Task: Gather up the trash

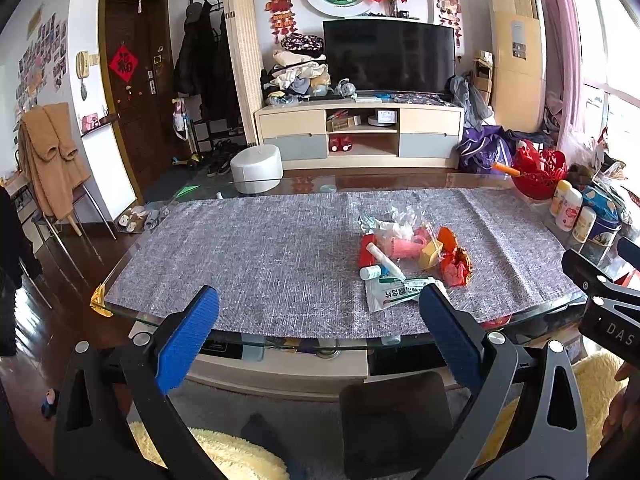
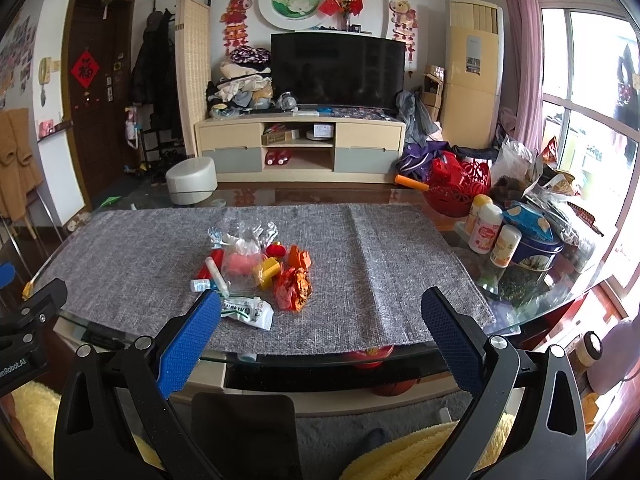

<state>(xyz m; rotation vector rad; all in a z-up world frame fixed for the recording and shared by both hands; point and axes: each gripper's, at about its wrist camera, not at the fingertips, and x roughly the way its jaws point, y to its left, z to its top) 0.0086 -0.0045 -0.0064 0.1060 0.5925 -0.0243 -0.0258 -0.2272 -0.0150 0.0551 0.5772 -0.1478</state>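
Holding both tongs back from the near edge of the glass table [image 1: 120, 312], I see each pair spread wide with nothing between the blue pads. My left tongs [image 1: 320, 320] hang over the bare grey mat [image 1: 248, 248], and the trash pile [image 1: 412, 252] lies ahead and to the right of them, just beyond the right pad. Nearest that pad is a white and green wrapper [image 1: 394, 292], with a small white tube [image 1: 384, 258] lying just past it and a crumpled orange wrapper [image 1: 456, 266] off to the right.

From my right tongs [image 2: 320, 320], the same pile [image 2: 256, 268] sits ahead and to the left. The white and green wrapper [image 2: 250, 310] is just beside the left pad, the crumpled orange wrapper [image 2: 294, 286] lies ahead between the pads, and a yellow block [image 2: 267, 270] and clear plastic film [image 2: 244, 236] lie further out. Further right, well apart from the right pad, stand white bottles [image 2: 484, 228], a blue tin [image 2: 536, 250] and a red basket [image 2: 460, 184].
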